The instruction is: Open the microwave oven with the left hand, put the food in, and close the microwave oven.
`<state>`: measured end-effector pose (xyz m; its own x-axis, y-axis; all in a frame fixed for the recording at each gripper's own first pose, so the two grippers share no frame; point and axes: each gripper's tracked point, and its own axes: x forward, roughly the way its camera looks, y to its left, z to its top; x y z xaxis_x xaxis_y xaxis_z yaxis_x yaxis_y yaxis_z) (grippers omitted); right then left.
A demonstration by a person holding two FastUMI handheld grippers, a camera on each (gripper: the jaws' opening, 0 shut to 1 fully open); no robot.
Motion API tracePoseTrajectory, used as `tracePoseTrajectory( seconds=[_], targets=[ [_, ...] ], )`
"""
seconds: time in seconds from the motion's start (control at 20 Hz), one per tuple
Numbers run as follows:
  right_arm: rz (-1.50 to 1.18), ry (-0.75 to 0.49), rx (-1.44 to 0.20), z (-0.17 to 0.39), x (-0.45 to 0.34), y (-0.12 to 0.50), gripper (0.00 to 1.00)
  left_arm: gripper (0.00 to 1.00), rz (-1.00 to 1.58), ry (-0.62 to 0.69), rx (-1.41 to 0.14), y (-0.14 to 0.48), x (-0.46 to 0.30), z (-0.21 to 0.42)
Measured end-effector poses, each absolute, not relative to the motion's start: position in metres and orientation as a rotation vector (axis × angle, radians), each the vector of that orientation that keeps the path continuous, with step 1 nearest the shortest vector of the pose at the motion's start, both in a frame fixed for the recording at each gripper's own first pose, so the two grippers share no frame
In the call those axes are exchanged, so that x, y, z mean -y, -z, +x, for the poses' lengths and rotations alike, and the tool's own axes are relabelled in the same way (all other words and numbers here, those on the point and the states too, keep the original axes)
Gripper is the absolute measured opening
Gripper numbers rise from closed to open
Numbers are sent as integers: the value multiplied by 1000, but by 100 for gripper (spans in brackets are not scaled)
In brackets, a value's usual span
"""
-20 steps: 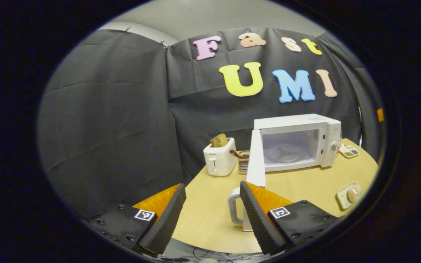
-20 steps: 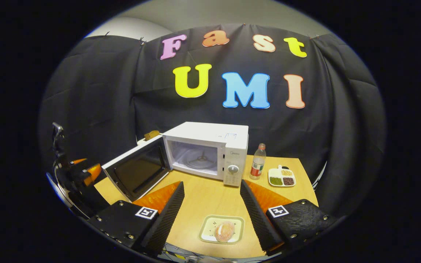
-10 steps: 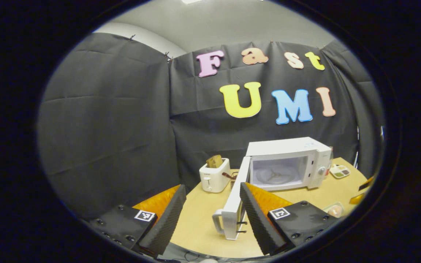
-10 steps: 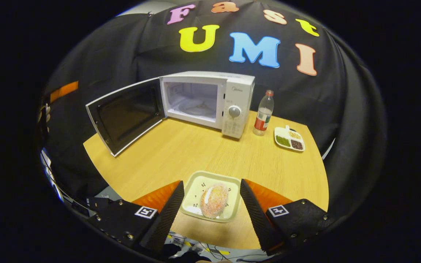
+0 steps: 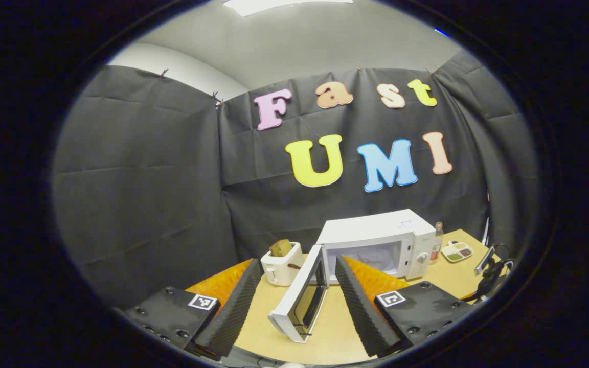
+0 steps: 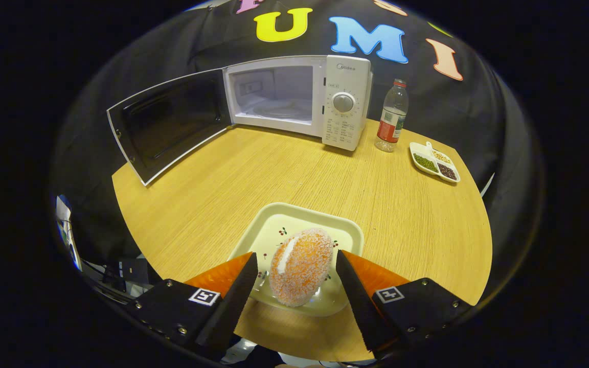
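A white microwave (image 6: 343, 102) stands at the back of the round wooden table (image 6: 284, 174), its door (image 6: 164, 125) swung wide to the left and its cavity bare. A sugared bun (image 6: 299, 266) lies on a small pale plate (image 6: 297, 225) at the table's near edge. My right gripper (image 6: 295, 278) is open, low over the plate, one finger on each side of the bun without pressing it. In the left gripper view the microwave (image 5: 376, 245) and its open door (image 5: 299, 296) lie farther off. My left gripper (image 5: 297, 301) is open and holds nothing.
A plastic bottle (image 6: 390, 122) stands right of the microwave, and a divided dish of beans (image 6: 435, 163) sits past it. A white toaster (image 5: 281, 266) with bread stands left of the microwave. The other gripper (image 5: 489, 273) shows at the table's right edge.
My left gripper has drawn back and up from the open door. My right gripper has come down and forward over the plate until its fingers flank the bun.
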<state>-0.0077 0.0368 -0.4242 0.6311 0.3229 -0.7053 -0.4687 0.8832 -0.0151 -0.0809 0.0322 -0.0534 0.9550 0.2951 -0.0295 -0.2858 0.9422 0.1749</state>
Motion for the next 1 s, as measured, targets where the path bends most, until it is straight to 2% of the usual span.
tracePoseTrajectory(
  seconds=[0.05, 0.1, 0.4, 0.55, 0.6, 0.65, 1.0],
  targets=[
    [-187, -462, -770, -6, -41, 429, 95, 94, 150, -271, -55, 52, -22, -76],
    [-194, -447, -777, -3, -40, 435, 94, 100, 135, -251, -47, 49, -15, -71],
    [-184, -423, -821, 0, -36, 451, 94, 100, 152, -175, -40, 47, -8, -43],
    [-196, -428, -842, -2, -39, 455, 76, 100, 155, -153, -54, 53, -9, -33],
    [-205, -428, -847, -1, -39, 453, 76, 100, 156, -148, -58, 56, -11, -31],
    [-208, -433, -857, -1, -38, 454, 68, 100, 154, -142, -58, 55, -11, -28],
    [-171, -414, -849, 11, -36, 431, 68, 100, 124, -111, -56, 61, -25, -10]
  ],
)
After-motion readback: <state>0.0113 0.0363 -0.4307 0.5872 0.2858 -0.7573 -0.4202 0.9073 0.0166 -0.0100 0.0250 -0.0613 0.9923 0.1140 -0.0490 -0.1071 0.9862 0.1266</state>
